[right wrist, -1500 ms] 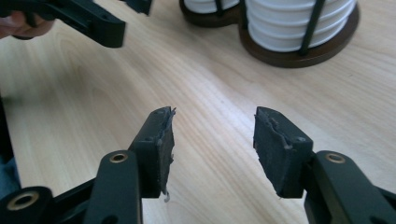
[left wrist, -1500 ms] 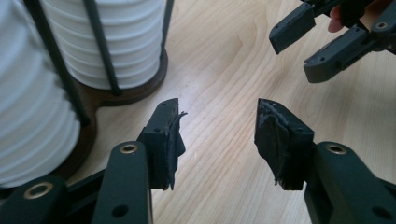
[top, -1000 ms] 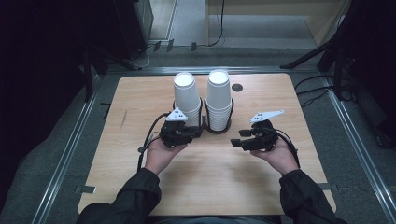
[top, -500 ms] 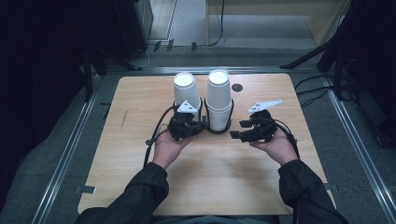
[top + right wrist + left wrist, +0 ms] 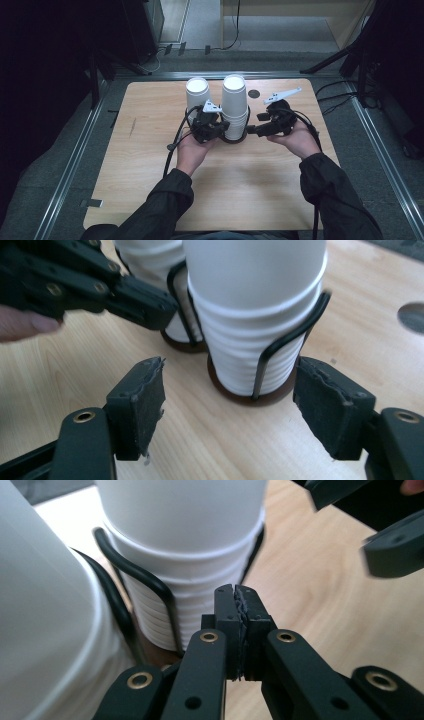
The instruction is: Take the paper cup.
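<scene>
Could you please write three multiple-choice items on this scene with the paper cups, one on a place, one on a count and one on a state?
1. Where do the cup stacks stand on the table?
A. near the far edge
B. at the near edge
C. on the left corner

2. How many stacks of white cups are there?
A. one
B. two
C. four

3. How are the left gripper fingers?
A. spread wide
B. pressed together with nothing between
C. clamped on a cup

Answers: 1 A, the high view shows them beyond both hands; 2 B, two stacks stand side by side in black wire holders; 3 B, the left gripper view shows the pads meeting.
</scene>
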The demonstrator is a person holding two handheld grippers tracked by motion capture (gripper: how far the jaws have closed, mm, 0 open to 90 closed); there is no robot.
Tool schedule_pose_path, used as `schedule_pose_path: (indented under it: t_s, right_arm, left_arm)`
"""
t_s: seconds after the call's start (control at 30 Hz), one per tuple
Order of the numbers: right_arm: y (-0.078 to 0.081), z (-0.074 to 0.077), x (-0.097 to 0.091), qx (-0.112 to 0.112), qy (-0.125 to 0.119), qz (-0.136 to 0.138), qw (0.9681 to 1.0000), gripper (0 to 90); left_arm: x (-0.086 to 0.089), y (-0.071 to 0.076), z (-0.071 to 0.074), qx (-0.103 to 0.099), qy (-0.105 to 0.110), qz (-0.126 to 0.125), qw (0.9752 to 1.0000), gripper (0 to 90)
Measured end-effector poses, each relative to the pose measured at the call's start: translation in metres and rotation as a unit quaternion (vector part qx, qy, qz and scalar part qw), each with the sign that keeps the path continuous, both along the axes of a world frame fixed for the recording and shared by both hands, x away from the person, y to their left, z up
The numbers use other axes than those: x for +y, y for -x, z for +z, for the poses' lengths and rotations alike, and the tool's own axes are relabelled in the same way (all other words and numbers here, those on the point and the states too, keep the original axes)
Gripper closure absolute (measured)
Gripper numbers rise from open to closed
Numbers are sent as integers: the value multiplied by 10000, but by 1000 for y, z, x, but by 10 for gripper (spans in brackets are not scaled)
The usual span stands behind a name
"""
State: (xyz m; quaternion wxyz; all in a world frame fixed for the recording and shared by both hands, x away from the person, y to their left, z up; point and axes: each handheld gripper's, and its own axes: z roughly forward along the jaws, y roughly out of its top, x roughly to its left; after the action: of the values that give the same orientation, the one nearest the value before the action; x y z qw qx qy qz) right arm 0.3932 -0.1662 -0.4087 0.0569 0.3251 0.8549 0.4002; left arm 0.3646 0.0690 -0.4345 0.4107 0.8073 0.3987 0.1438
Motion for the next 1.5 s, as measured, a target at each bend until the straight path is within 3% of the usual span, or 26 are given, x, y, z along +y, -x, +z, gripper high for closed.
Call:
schedule_pose_path:
  t_s: [0.1,0.2,0.3,0.6,0.87,1.2,1.33,1.5]
  right_arm:
    - [-5,8,2,-9,-51,18,10000,290]
    - [-13,15,4,-14,-107,80,9999,274]
    - [-22,22,5,4,-328,182,9993,261]
    - [-42,51,29,-238,-124,330,9991,189]
    - [-54,66,52,-369,77,413,9984,160]
    - [-66,70,77,-476,441,225,9976,145]
    - [-66,72,82,-575,474,215,9970,239]
    - [-65,73,83,-619,531,201,9965,253]
  left_arm:
    - [-3,-2,1,-52,-36,44,10000,896]
    - [-2,-4,-1,16,80,134,9999,896]
    - [-1,-5,-3,32,60,163,9998,896]
    - [-3,-7,-7,60,161,206,9996,896]
    - [-3,-8,-9,18,163,208,9996,894]
    - [-2,-9,-8,4,122,136,9998,893]
    - [-4,-9,-9,-10,109,106,9999,893]
    - [-7,-8,-9,-53,66,89,9999,893]
